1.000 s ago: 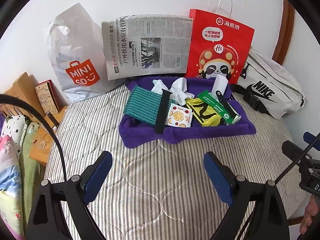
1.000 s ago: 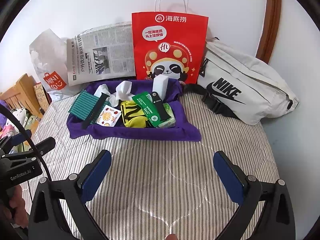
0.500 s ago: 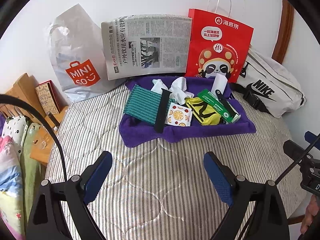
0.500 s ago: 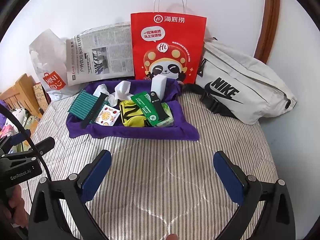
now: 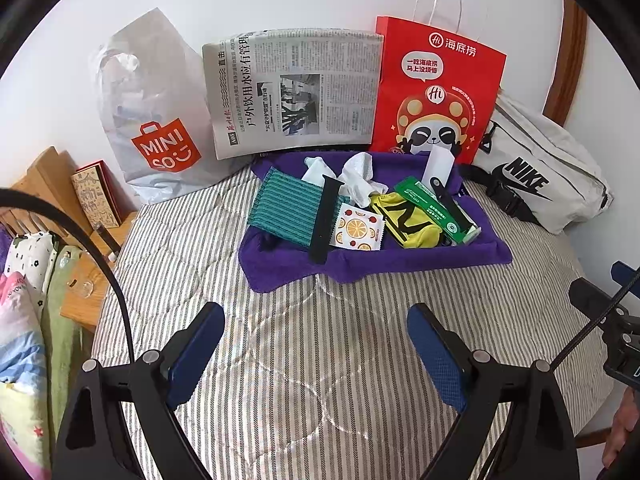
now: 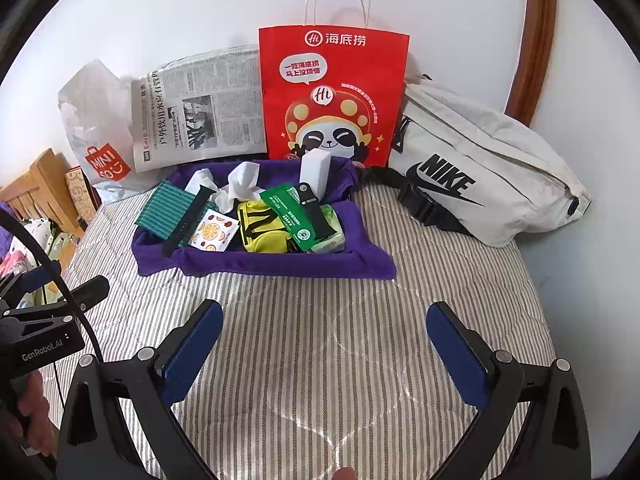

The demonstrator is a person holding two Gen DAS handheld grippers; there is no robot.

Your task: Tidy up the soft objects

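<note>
A purple cloth tray (image 5: pixel 372 266) (image 6: pixel 260 266) lies on the striped bedcover. It holds a green ribbed cloth (image 5: pixel 286 210) (image 6: pixel 168 208), a black strap (image 5: pixel 325 220), a fruit-print packet (image 5: pixel 358 230) (image 6: pixel 214 232), crumpled white tissue (image 5: pixel 360 178) (image 6: pixel 240 182), a yellow-and-black fabric piece (image 5: pixel 404 218) (image 6: pixel 260 228), a green packet (image 5: pixel 434 208) (image 6: pixel 290 212) and a white block (image 5: pixel 440 166) (image 6: pixel 316 170). My left gripper (image 5: pixel 316 346) and right gripper (image 6: pixel 326 342) both stand open over bare bedcover, short of the tray, with nothing between the blue pads.
Against the wall stand a Miniso plastic bag (image 5: pixel 156 120), a folded newspaper (image 5: pixel 296 88), a red paper bag (image 5: pixel 436 96) (image 6: pixel 334 92) and a white Nike bag (image 5: pixel 540 176) (image 6: pixel 480 172). A wooden bedside stand (image 5: pixel 52 188) and folded bedding (image 5: pixel 24 320) are at the left.
</note>
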